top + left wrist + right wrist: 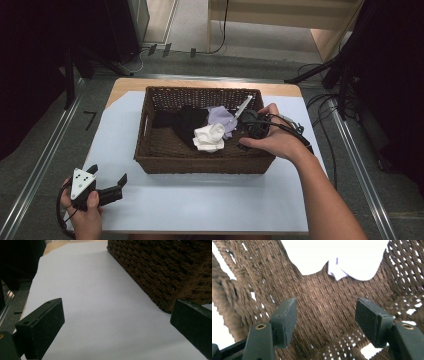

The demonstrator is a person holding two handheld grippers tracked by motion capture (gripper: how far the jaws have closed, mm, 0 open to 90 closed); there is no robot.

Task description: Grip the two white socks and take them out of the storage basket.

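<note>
The work in hand is judged to be the picking of a garment out of the wicker basket (pixel 150 157), which stands in the middle of the white surface (pixel 200 205). Three bundles of cloth are seen on the basket floor in the high view: a white bundle (pixel 209 137) near the centre, a lilac cloth (pixel 220 117) just behind it at about one o'clock, and a black cloth (pixel 185 122) beside it at about ten o'clock. The right tongs (pixel 239 119) are held inside the basket at its right end, so the white bundle is found at roughly eight o'clock from them, near but not touched. In the right gripper view the jaws of the right tongs (pixel 325 320) are shown moderately apart with nothing between them, woven wicker (pixel 329 302) being faced and a scrap of pale cloth (pixel 337 271) seen beyond at twelve o'clock. The left tongs (pixel 107 180) are rested at the near left corner of the surface, at about seven o'clock from the basket and well apart from the cloth; their jaws (pixel 117 327) are spread wide and hold nothing. The right hand (pixel 277 137) is therefore judged much the nearer. The white bundle is lumped, with no clear long axis to be read.
</note>
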